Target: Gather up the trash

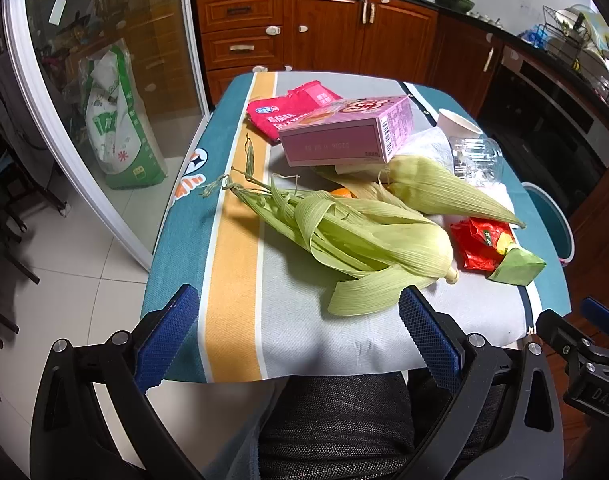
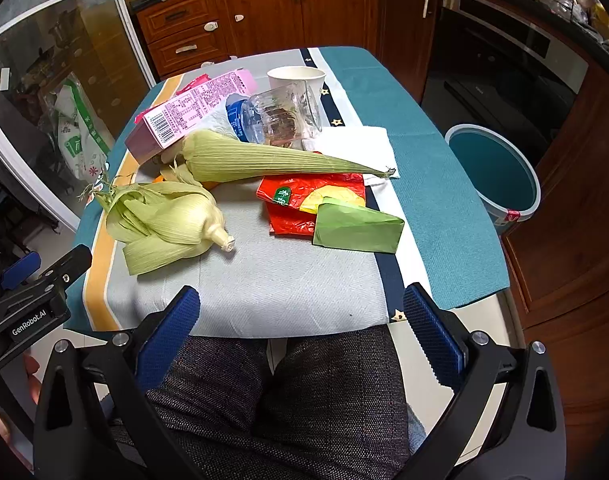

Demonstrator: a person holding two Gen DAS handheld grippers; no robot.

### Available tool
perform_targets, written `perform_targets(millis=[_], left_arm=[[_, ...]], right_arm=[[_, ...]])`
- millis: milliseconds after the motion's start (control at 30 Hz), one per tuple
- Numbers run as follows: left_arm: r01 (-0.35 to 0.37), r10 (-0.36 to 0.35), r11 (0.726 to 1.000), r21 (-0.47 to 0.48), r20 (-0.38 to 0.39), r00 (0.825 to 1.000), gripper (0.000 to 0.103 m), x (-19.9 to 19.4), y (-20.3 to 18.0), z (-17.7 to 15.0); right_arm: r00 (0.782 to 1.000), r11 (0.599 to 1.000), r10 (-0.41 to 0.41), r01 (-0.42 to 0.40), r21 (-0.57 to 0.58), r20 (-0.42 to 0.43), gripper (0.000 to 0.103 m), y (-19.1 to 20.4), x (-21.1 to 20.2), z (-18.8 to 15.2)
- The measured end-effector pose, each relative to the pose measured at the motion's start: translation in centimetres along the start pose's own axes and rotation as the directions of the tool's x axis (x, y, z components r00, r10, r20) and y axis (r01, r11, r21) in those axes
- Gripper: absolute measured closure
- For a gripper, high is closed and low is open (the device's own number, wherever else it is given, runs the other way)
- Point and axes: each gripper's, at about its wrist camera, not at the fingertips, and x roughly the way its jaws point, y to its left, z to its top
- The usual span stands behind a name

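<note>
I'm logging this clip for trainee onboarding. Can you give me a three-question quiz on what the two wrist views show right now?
1. True or false: the left gripper is shut on a corn husk.
2. Which lies nearest the bin?
A. pink box
B. paper cup
C. green carton
3. Fill in: the green carton rests partly on a red ____.

Key
1. False. Both the left gripper and the right gripper are open, short of the trash.
2. C.
3. wrapper.
</note>
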Motion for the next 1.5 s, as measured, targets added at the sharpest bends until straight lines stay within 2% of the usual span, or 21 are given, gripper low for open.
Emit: perform_targets(millis=[1500], left_arm=[[-0.002, 0.001, 1.000, -0.016, -0.020, 1.000, 0.003, 1.2, 0.8, -0.9]], right_arm=[[0.999, 1.000, -0.004, 0.004, -0.007, -0.032, 0.005, 0.3, 1.3, -0.5]])
